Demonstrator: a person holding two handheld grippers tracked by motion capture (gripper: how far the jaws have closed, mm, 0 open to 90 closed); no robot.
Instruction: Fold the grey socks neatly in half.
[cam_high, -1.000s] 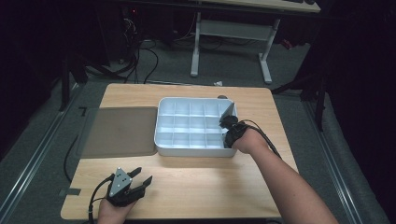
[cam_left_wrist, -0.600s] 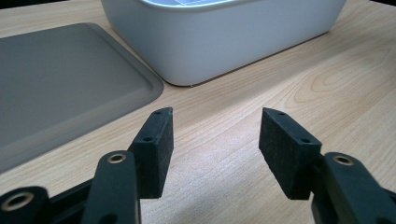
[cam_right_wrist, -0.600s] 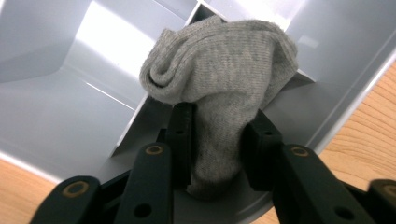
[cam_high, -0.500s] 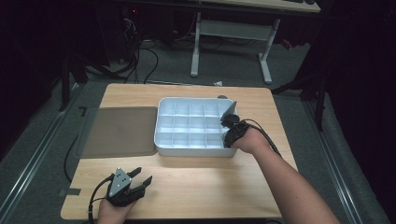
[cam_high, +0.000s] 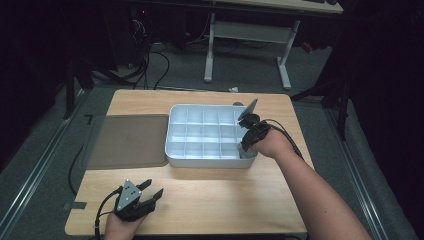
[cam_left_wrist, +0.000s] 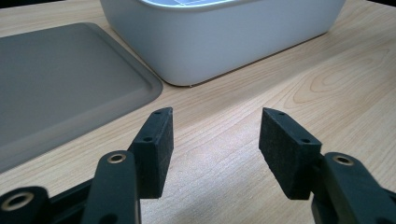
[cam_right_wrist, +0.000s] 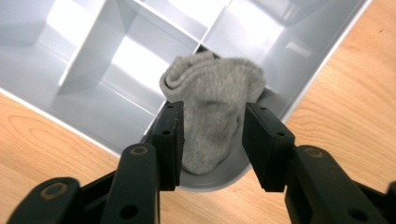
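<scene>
Grey rolled sock (cam_right_wrist: 212, 112), soft and light, stands between the right gripper (cam_right_wrist: 212, 140), whose jaws have just been opening; regrasp mid-roll.

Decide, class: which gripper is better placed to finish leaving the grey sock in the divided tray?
Right. The right gripper straddles the grey sock in the tray's corner compartment, its jaws just opening. The left gripper rests open on the table.

A flat grey mat (cam_high: 127, 141) lies on the wooden table (cam_high: 210, 200), with a white desk frame (cam_high: 250, 35) beyond.
</scene>
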